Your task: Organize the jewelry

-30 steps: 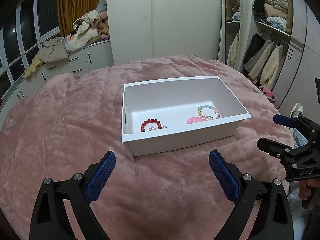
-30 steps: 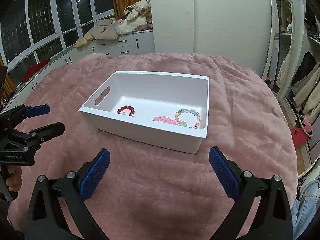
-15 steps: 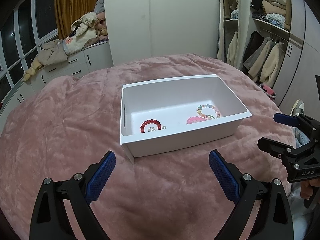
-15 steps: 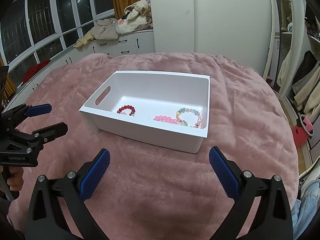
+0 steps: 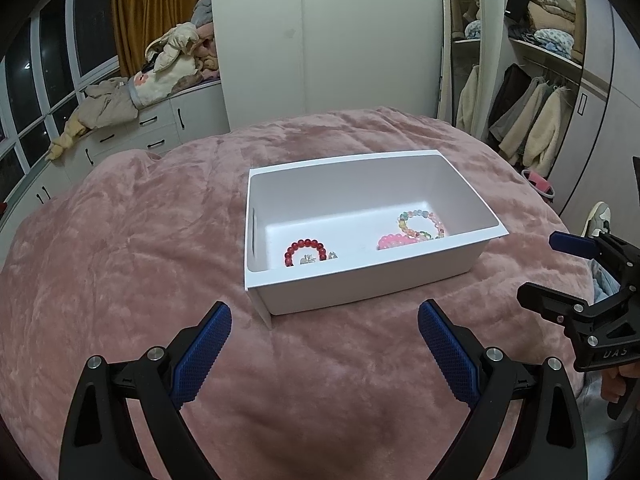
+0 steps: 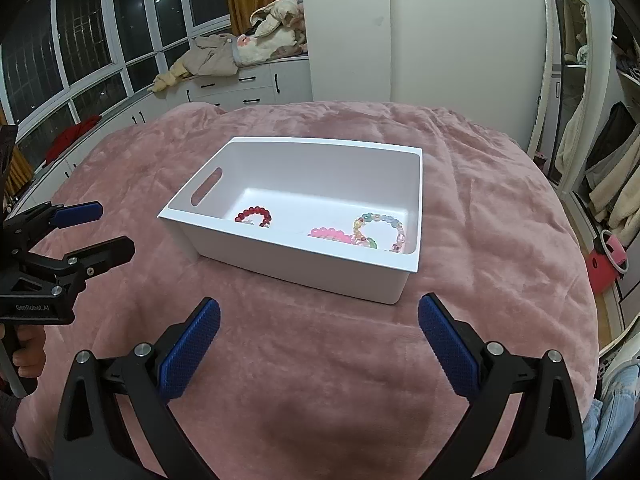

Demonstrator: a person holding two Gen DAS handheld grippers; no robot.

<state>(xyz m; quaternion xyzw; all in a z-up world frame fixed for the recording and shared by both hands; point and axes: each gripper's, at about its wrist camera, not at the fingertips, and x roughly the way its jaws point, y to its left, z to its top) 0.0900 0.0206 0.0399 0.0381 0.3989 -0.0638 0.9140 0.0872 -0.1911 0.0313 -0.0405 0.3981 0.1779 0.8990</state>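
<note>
A white plastic bin [image 5: 360, 288] [image 6: 304, 268] stands on a pink plush bedspread. Inside lie a red bead bracelet [image 5: 304, 249] [image 6: 253, 215], a pink bead bracelet [image 5: 394, 241] [image 6: 329, 234], a pastel multicoloured bead bracelet [image 5: 420, 222] [image 6: 378, 230] and small silver pieces [image 5: 316, 258] by the red one. My left gripper [image 5: 324, 344] is open and empty, hovering in front of the bin; it also shows in the right wrist view [image 6: 96, 228]. My right gripper [image 6: 318, 340] is open and empty in front of the bin; it also shows in the left wrist view [image 5: 548, 264].
The pink bedspread [image 5: 120, 264] spreads wide around the bin. White drawers piled with clothes [image 5: 160, 76] stand at the back left. A mirror [image 5: 460, 48] and an open wardrobe with coats [image 5: 536, 124] are at the right.
The left wrist view has shifted slightly, with the bin a little further left in frame. Both grippers stay open and empty. The jewelry has not moved.
</note>
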